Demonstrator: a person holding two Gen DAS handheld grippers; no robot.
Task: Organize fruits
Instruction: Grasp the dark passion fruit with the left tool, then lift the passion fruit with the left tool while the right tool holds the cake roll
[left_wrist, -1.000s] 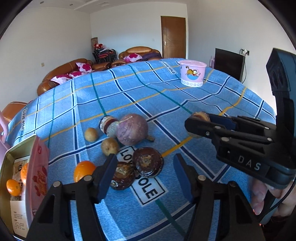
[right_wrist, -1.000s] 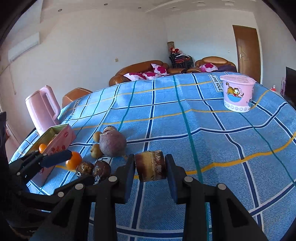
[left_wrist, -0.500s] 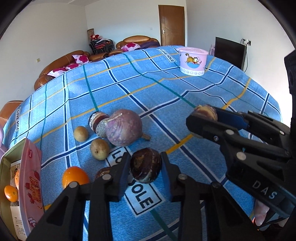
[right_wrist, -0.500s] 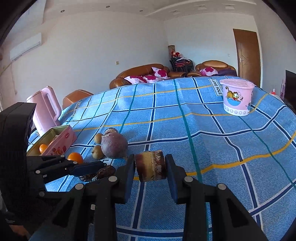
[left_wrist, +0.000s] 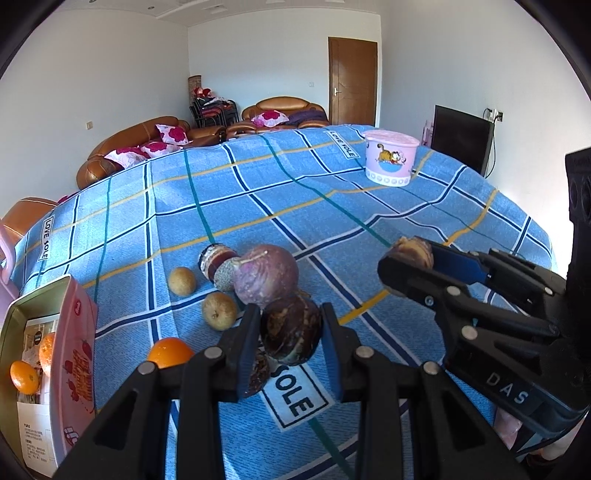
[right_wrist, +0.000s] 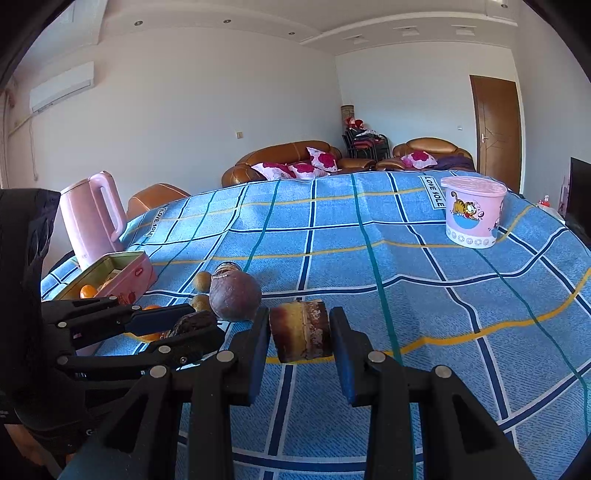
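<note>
Clamping a round dark fruit (left_wrist: 291, 334) at its widest part, our left tool (left_wrist: 290, 332) feels it firm and smooth-skinned, apt to slip. Our right tool (right_wrist: 300, 334), beside it, grips a cut fruit chunk (right_wrist: 300, 334) across its flat faces. Beyond the left tool lie a purple fruit (left_wrist: 266, 275) and two brown ones on the desk (left_wrist: 295, 192).

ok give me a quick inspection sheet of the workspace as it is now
surface: blue checked cloth, flat.
job's things: purple round fruit, two small brown fruits, an orange loose; pink tin open, oranges inside.
clutter: pink cartoon tub; pink kettle.
grippers: left gripper shut on a dark round fruit; right gripper shut on a brown cut piece.
cables: one beside the dark screen.
surroundings: brown sofas, wooden door.
</note>
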